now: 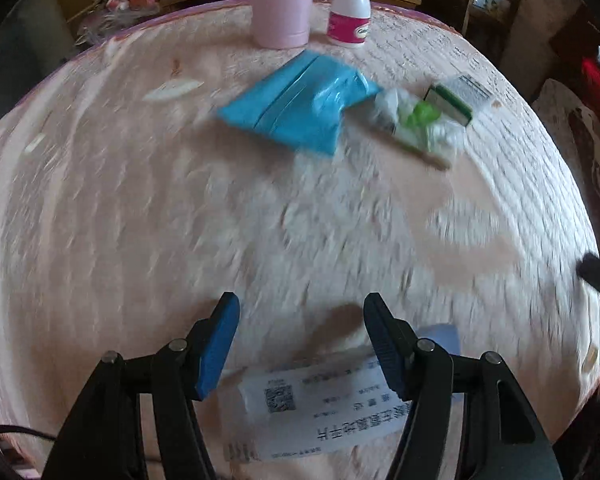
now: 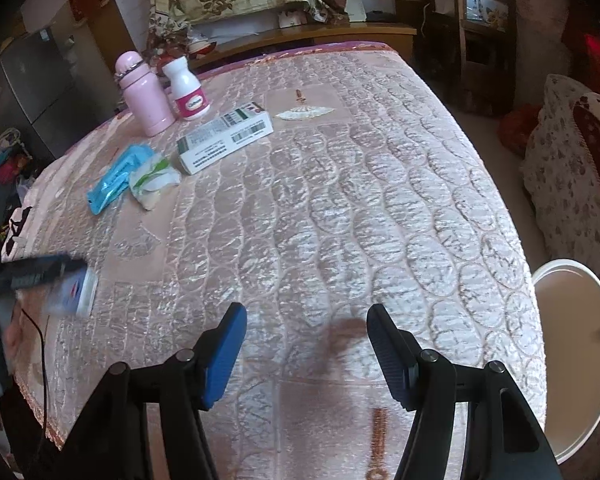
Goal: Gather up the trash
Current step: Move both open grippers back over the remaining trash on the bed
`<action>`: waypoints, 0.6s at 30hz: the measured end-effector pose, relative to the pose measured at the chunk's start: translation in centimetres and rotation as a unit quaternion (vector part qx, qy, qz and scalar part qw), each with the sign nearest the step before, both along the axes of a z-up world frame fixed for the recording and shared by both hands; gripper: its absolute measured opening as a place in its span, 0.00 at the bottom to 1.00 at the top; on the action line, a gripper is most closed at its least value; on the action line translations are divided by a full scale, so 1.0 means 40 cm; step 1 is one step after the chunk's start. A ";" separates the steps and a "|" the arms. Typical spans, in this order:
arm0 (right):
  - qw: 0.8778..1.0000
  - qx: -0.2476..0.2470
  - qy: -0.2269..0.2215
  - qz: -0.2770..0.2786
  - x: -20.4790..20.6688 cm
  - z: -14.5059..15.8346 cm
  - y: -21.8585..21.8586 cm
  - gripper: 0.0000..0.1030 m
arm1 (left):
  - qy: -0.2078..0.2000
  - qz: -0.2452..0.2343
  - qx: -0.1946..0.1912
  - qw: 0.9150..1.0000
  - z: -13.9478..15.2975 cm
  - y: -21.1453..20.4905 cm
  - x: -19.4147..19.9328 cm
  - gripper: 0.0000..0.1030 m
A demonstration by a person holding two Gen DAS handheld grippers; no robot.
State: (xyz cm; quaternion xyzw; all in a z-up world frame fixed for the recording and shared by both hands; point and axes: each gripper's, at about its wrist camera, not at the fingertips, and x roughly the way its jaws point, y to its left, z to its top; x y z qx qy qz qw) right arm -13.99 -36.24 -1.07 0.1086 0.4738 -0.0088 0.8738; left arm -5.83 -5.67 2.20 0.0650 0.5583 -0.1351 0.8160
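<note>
Below, in the left wrist view, the left gripper [image 1: 301, 340] stood wide and held nothing, poised over a white printed packet [image 1: 316, 404] lying on the pink quilted bedspread [image 1: 140, 220]. Farther off lay a blue wrapper [image 1: 300, 102], touching a crumpled white-and-green wrapper [image 1: 418, 124] beside a medicine box [image 1: 456, 98]. In the right wrist view, the right gripper [image 2: 306, 340] also gaped wide and empty above the bedspread, with a white bin [image 2: 576, 360] at the bed's right edge.
</note>
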 end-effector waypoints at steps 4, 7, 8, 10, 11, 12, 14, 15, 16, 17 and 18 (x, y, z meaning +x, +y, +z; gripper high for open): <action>1.000 0.005 0.001 0.011 0.000 0.000 0.023 0.64 | -0.018 0.017 -0.025 0.999 0.034 0.067 -0.051 0.63; 1.000 0.000 0.002 0.024 -0.002 0.005 0.045 0.64 | -0.017 0.028 -0.058 0.998 0.063 0.106 -0.082 0.63; 1.000 0.000 0.000 0.027 -0.002 0.008 0.053 0.64 | -0.018 0.031 -0.064 0.997 0.073 0.118 -0.098 0.63; 0.999 -0.002 -0.003 0.032 -0.004 0.014 0.064 0.64 | -0.013 0.030 -0.055 0.998 0.077 0.135 -0.124 0.63; 0.999 -0.002 -0.003 0.033 -0.004 0.015 0.068 0.64 | -0.011 0.027 -0.048 0.998 0.079 0.140 -0.134 0.63; 0.999 -0.001 -0.003 0.035 -0.003 0.016 0.073 0.66 | -0.008 0.024 -0.041 0.999 0.078 0.147 -0.146 0.63; 0.999 0.000 -0.004 0.038 -0.002 0.018 0.079 0.66 | 0.001 0.024 -0.020 1.000 0.072 0.158 -0.168 0.63; 0.999 -0.001 -0.003 0.040 0.000 0.018 0.083 0.66 | 0.007 0.026 -0.009 1.000 0.062 0.165 -0.174 0.63; 0.999 -0.001 -0.004 0.041 0.001 0.019 0.085 0.66 | 0.014 0.030 0.001 0.999 0.048 0.174 -0.177 0.63; 0.999 0.000 -0.004 0.043 0.003 0.019 0.088 0.66 | 0.017 0.033 0.006 0.999 0.038 0.178 -0.179 0.63; 0.999 0.001 -0.005 0.045 0.004 0.019 0.090 0.66 | 0.020 0.038 0.012 0.999 0.027 0.182 -0.178 0.63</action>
